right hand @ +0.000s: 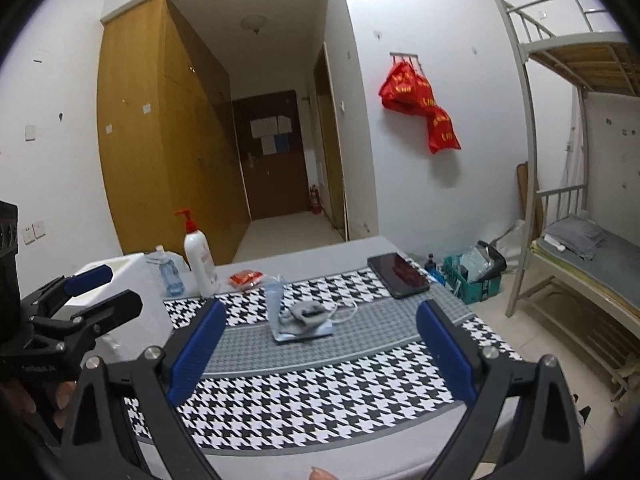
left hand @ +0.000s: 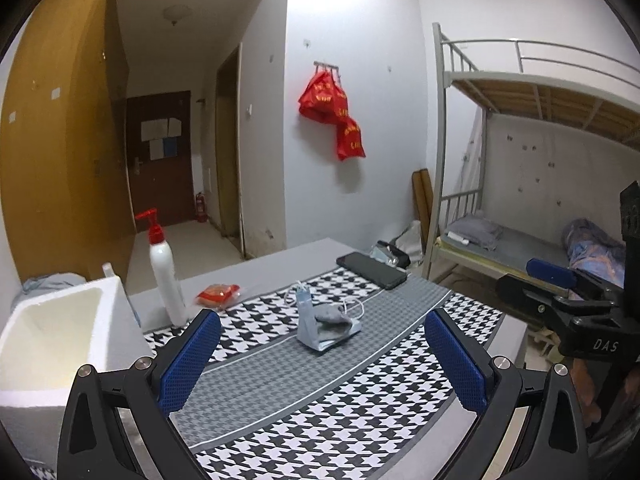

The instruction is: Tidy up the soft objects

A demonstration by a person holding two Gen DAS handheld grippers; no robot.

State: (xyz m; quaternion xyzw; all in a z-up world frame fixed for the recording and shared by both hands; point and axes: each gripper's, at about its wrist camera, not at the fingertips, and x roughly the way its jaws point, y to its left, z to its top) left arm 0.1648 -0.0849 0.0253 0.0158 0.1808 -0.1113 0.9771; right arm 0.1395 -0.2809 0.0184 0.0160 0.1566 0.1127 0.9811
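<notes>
Dorm-type room: bunk bed [left hand: 520, 92] at right, wooden wardrobe [right hand: 160, 128] at left, red bags [left hand: 332, 112] hung on the wall; work surface was a table [left hand: 256, 268] covered by a houndstooth cloth [left hand: 340, 420] with a grey band. The soft items, a small grey bundle [left hand: 330, 316] resting on a light-blue folded piece [left hand: 316, 334], lay mid-table on the grey band, with a white cord [left hand: 354, 306] looped beside them. Left gripper [left hand: 322, 360] and right gripper [right hand: 320, 354] both hovered short of the pile, fingers spread wide, nothing held. Judged to be the approach step, no grasp made yet. Next move would call for advancing one gripper to the bundle and closing on fabric only, clear of the cord. Containers: white foam box [left hand: 56, 328] at the table's left edge, interior appeared empty as far as visible; likely destination, unconfirmed. Green crate [right hand: 474, 280] on the floor held mixed items, not identifiable. Also on the table: pump bottle [left hand: 164, 276], red packet [left hand: 218, 294], phone [left hand: 372, 270].
</notes>
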